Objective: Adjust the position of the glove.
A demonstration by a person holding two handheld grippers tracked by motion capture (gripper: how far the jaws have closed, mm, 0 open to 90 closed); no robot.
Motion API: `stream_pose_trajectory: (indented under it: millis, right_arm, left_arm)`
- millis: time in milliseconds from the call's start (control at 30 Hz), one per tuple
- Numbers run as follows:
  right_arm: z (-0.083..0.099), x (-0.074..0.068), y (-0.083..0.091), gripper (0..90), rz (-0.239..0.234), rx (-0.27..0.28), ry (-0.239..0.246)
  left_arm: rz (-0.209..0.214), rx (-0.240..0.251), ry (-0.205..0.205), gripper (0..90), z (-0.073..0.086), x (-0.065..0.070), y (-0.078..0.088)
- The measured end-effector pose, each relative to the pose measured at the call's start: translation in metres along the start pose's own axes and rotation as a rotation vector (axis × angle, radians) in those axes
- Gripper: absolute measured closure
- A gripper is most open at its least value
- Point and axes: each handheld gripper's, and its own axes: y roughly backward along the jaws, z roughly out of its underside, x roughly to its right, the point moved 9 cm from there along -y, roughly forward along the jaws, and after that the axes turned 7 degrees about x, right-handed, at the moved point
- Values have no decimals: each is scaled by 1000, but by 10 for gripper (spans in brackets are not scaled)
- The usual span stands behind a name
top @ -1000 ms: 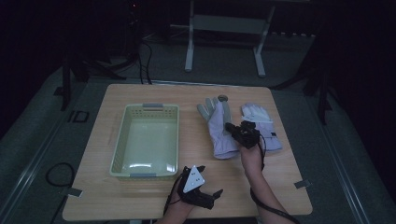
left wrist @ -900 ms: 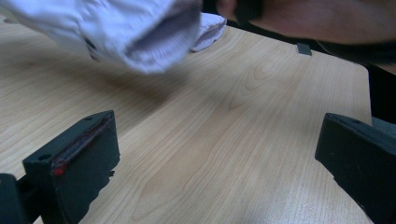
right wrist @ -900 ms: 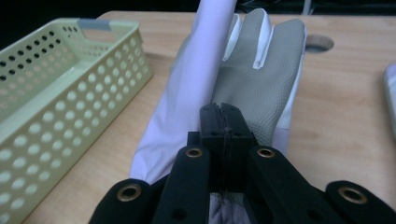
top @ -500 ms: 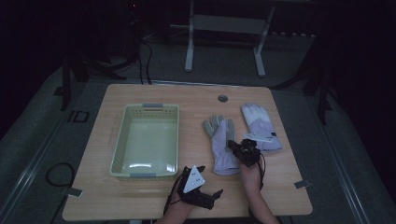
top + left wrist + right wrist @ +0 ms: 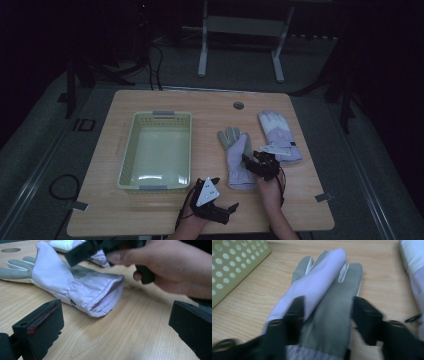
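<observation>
Two pale lilac gloves lie on the wooden table. The near glove lies palm up, grey fingers pointing away, cuff toward me. The far glove lies to its right. My right gripper hovers low over the near glove's wrist end. In the right gripper view the right gripper is open, its jaws straddling the near glove. My left gripper rests near the front edge. In the left gripper view the left gripper is open and holds nothing, facing the near glove's cuff.
A pale green perforated basket stands on the left half of the table with nothing in it; its wall is close to the near glove's left. A round cable hole sits at the table's far edge.
My right gripper has drawn back toward me, and the near glove came with it, sliding off the far glove. The left gripper has stayed put.
</observation>
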Motion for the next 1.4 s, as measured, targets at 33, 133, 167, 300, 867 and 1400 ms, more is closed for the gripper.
stream_pose_trajectory:
  millis: [33,133,167,300,867,1400]
  right_arm:
    - [-3,2,0,343,-2,-6,6]
    - [-13,11,4,287,-7,6,12]
    - [-17,15,6,293,-3,13,10]
    - [-32,30,12,306,12,12,-1]
    - [-71,102,23,338,45,26,10]
    - [-67,154,-6,370,95,-42,-59]
  left_arm:
    - [0,0,1,0,0,0,0]
    - [-1,1,2,0,0,0,0]
    - [-1,1,3,0,0,0,0]
    - [-1,1,5,0,0,0,0]
    - [0,0,8,0,0,-1,0]
    - [1,-1,9,0,0,-1,0]
